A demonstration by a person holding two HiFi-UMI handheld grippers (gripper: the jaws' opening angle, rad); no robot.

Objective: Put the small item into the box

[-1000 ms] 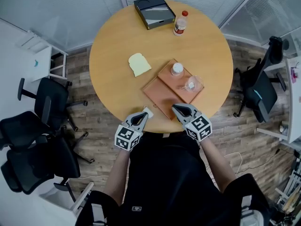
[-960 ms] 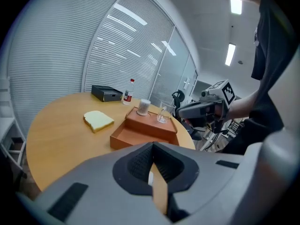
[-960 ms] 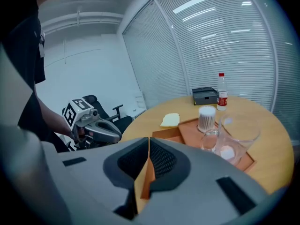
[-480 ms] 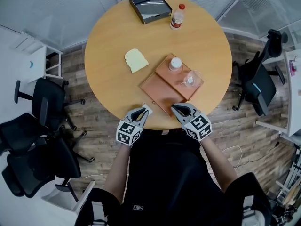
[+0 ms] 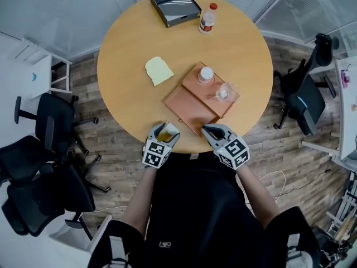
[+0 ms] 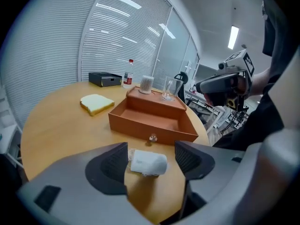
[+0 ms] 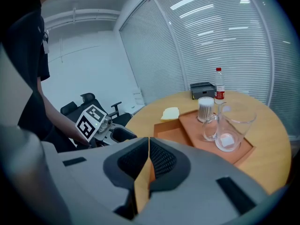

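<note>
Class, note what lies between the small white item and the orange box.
Left gripper view: only a small clear bead by the box; otherwise bare table.

Nothing here can be read as a word, number or brand. The bottle (image 5: 207,19) on the tabletop (image 5: 128,49) has a red label with print too small to read. The cube (image 5: 157,153) on the left tongs (image 5: 165,131) and the one on the right tongs (image 5: 206,129) bear only black-and-white square markers.

One box (image 5: 187,104), one black case (image 5: 174,4), one bottle (image 5: 207,18), one mug (image 5: 226,92), one jar (image 5: 206,75). One bread slice (image 5: 159,71) and one small white item (image 6: 148,163).
</note>
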